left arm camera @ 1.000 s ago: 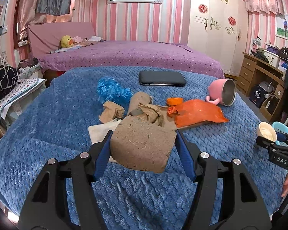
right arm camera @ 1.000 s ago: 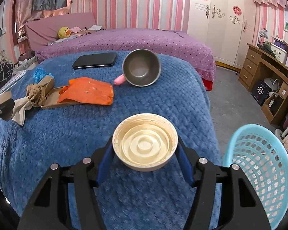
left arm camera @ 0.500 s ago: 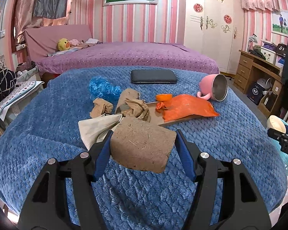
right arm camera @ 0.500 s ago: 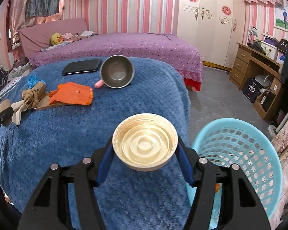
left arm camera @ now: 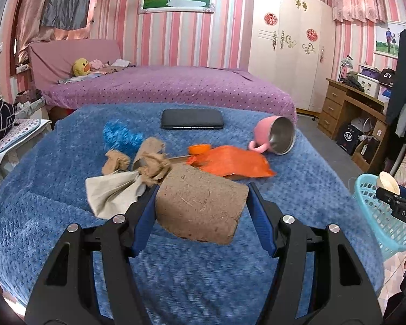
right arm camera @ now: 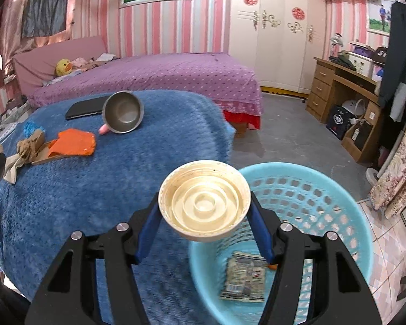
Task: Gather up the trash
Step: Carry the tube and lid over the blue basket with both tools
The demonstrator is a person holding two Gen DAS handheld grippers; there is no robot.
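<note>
Jaws of my left gripper (left arm camera: 201,208) clamp a brown fibrous block (left arm camera: 200,203) above the blue blanket (left arm camera: 54,162). My right gripper (right arm camera: 204,216) pinches a cream lid (right arm camera: 204,200) over the basket (right arm camera: 324,189).

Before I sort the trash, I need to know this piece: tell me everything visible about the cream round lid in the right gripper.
The cream round lid looks like plastic, with raised concentric rings inside a shallow rim and faint specks of dirt. Its hollow side faces the camera. The right gripper clamps it by its rim between blue-padded jaws, above the near rim of the light-blue basket.
</note>
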